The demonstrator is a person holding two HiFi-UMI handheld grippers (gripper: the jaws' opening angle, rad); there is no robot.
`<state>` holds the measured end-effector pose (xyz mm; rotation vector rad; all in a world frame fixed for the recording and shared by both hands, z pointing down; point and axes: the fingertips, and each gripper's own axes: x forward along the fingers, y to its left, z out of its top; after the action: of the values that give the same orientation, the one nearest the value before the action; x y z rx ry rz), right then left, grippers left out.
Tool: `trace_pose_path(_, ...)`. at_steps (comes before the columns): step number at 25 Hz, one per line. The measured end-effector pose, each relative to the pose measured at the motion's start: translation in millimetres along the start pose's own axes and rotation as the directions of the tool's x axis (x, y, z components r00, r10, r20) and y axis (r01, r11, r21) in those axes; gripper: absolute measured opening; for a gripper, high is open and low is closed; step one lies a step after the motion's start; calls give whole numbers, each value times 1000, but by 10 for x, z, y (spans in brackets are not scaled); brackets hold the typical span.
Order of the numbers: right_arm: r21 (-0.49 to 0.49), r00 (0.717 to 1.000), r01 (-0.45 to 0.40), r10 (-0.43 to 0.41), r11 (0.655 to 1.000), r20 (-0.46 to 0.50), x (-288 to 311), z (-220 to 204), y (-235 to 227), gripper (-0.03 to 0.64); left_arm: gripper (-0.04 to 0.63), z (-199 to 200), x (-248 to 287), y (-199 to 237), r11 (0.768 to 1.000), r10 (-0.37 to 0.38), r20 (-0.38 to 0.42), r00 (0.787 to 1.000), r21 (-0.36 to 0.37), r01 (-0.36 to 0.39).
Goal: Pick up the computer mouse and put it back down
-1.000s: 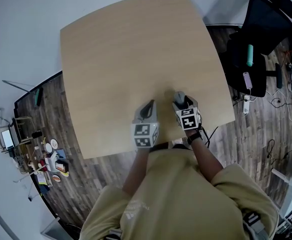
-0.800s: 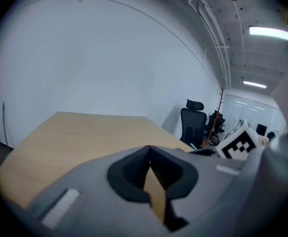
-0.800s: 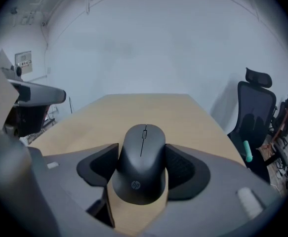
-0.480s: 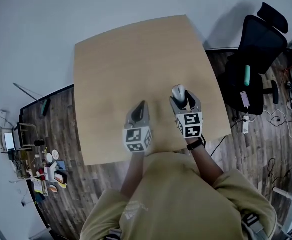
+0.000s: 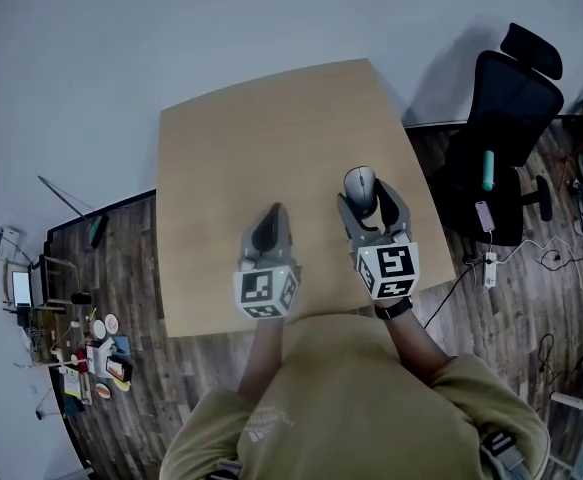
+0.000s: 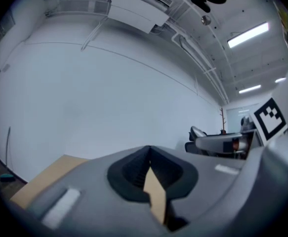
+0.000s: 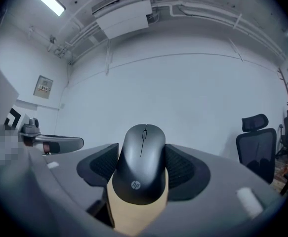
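Observation:
A dark grey computer mouse point(image 5: 359, 181) sits between the jaws of my right gripper point(image 5: 364, 197), which is shut on its sides and holds it in the air above the wooden table point(image 5: 261, 138). In the right gripper view the mouse point(image 7: 144, 152) points away from the camera, level, with the black pads point(image 7: 185, 169) pressed against both flanks. My left gripper point(image 5: 272, 215) hovers beside it to the left, over the table's near part. Its jaws meet at the tips point(image 6: 149, 154) with nothing between them.
A black office chair point(image 5: 506, 98) stands off the table's right side, with cables and a power strip point(image 5: 489, 260) on the wood floor. Small clutter point(image 5: 91, 343) lies on the floor at the left. A white wall is beyond the table's far edge.
Both grippers have risen away from the table toward the head camera. The right one carries the mouse up with it, and both now point more level.

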<state>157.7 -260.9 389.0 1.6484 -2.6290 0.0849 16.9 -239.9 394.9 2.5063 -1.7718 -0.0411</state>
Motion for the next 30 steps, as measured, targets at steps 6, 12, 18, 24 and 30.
trace_pose_path(6,-18,998,-23,24,1000,52,-387,198,70,301,0,163,-300,-234,995,54,43,998,76,-58)
trace_pose_path(12,-6,997,-68,68,998,34,-817,79,146,301,0,40,-796,-518,995,96,54,994,17,-97)
trace_pose_path(18,40,978,-209,209,977,-9,-1093,-172,600,301,0,-153,-1505,-492,972,233,13,972,25,-234)
trace_pose_path(24,44,923,-376,378,925,-65,-1117,-408,1505,301,0,-290,-2240,-43,924,382,-11,924,3,-382)
trace_pose_path(30,22,875,-474,473,880,-102,-888,-435,2401,301,0,-205,-2785,620,879,476,4,879,-11,-476)
